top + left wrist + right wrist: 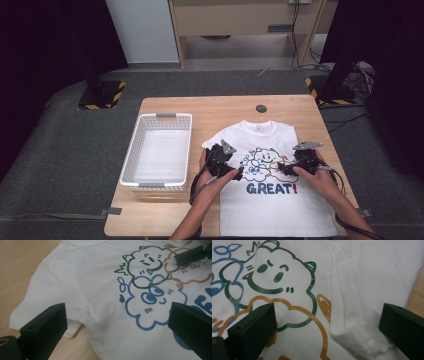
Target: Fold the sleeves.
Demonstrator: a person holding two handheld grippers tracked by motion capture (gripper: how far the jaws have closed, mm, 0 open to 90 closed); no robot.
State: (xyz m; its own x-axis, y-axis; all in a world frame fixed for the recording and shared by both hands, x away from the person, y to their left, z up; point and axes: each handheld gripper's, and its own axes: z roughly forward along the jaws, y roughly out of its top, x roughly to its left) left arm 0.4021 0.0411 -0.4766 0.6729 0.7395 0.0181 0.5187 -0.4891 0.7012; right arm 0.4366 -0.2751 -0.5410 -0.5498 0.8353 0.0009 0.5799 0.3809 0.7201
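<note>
A white T-shirt [280,210] with cartoon clouds and the word "GREAT!" lies flat, front up, on the wooden table [165,215]. My left gripper [235,170] hovers over the shirt's left chest, open, with its jaws wide apart above the blue cloud print [150,302] and the spread left sleeve [37,307]. My right gripper [285,167] is open over the shirt's right chest. Its jaws straddle the orange print [312,317] and the right sleeve [354,322], which is folded in over the body. Nothing is held by either gripper.
A white slatted basket [160,116] stands empty on the table's left side, beside the shirt. A small dark round disc [261,108] sits in the tabletop behind the collar. Bare wood shows along the back edge and front left corner.
</note>
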